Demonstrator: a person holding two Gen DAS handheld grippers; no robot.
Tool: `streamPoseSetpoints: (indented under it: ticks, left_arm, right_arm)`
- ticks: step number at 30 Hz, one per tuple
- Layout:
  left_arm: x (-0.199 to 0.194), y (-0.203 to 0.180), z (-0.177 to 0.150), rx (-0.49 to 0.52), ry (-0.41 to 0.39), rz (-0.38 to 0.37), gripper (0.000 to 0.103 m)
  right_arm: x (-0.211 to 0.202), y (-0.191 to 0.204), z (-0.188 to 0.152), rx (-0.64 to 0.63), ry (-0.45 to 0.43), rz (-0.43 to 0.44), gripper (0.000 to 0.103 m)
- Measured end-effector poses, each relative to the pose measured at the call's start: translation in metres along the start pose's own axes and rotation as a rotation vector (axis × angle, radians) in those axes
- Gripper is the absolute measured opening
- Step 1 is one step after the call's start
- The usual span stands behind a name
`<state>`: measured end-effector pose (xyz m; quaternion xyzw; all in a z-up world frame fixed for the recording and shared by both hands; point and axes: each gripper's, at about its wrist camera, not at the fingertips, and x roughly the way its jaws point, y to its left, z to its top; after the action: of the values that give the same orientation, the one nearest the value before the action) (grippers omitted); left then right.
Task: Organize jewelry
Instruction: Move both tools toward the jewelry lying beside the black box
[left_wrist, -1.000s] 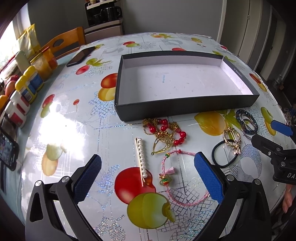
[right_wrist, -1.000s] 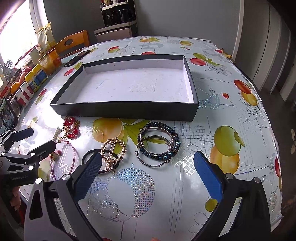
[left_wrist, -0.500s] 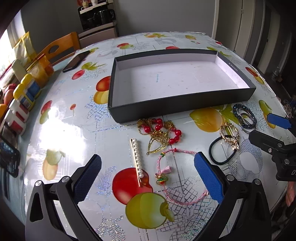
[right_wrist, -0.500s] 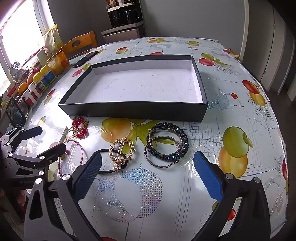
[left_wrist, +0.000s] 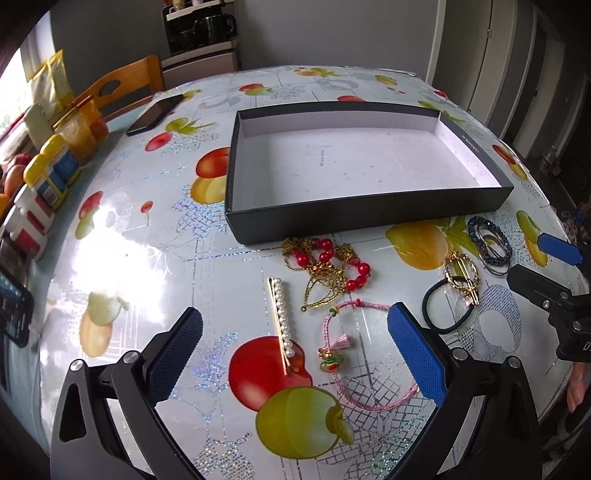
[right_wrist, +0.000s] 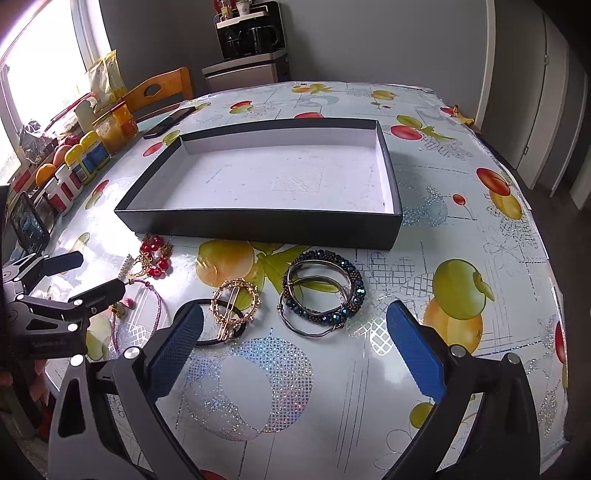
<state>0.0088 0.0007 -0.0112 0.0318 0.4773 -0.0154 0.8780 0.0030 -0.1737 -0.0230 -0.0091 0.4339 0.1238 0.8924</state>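
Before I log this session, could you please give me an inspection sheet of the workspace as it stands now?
Surface: glossy fruit-print tablecloth, strong window glare at left.
Job's things: shallow black cardboard box with white inside, nothing in it; in front lie a red-bead gold necklace, pearl hair clip, pink cord bracelet, black hair tie, gold round hair clip and dark blue beaded bangles.
Clutter: black phone, yellow-lidded jars.
Grippers: left hand-held gripper and right hand-held gripper both open, holding nothing.
Cables: nothing seen.
Surroundings: wooden chair, coffee machine.
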Motion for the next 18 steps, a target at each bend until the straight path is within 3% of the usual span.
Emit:
streamPoseSetpoints:
  ticks: [5, 15, 18]
  left_arm:
    - [-0.001, 0.009, 0.002, 0.000, -0.017, 0.001, 0.101]
    - [-0.013, 0.018, 0.003, 0.069, -0.090, -0.028, 0.101]
    - [-0.015, 0.020, -0.001, 0.094, -0.079, -0.058, 0.101]
  right_arm:
    - [0.000, -0.006, 0.000, 0.002, 0.000, -0.016, 0.096]
    - [0.002, -0.016, 0.001, 0.012, 0.027, -0.001, 0.074]
    - [0.000, -0.016, 0.000, -0.005, 0.036, 0.008, 0.068]
